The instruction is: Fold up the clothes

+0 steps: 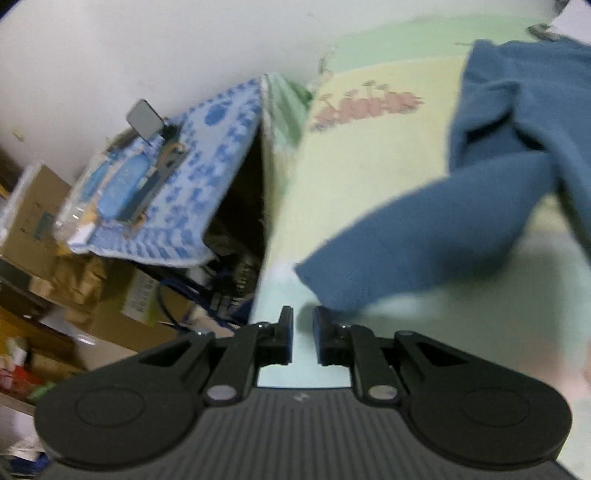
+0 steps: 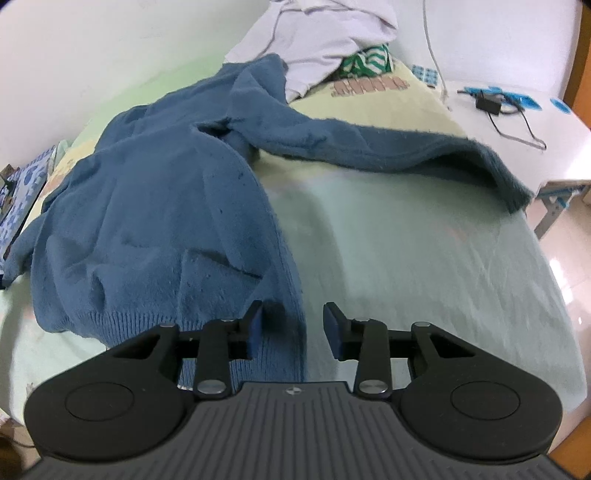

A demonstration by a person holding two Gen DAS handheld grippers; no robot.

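Observation:
A blue knit sweater (image 2: 155,206) lies spread on the bed, body to the left, one sleeve (image 2: 388,144) stretched to the right edge. My right gripper (image 2: 292,314) is open, its jaws either side of the sweater's ribbed hem corner (image 2: 280,332). In the left wrist view the other sleeve (image 1: 424,236) lies across the bed, its cuff just ahead of my left gripper (image 1: 303,321). The left jaws stand a narrow gap apart with nothing between them.
The bed has a pale green and yellow sheet (image 2: 406,258). White clothes (image 2: 325,33) and a green patterned item (image 2: 365,61) lie at the far end. A white table with cables (image 2: 502,103) stands right. A blue patterned cloth (image 1: 192,184) and cardboard boxes (image 1: 33,218) stand left of the bed.

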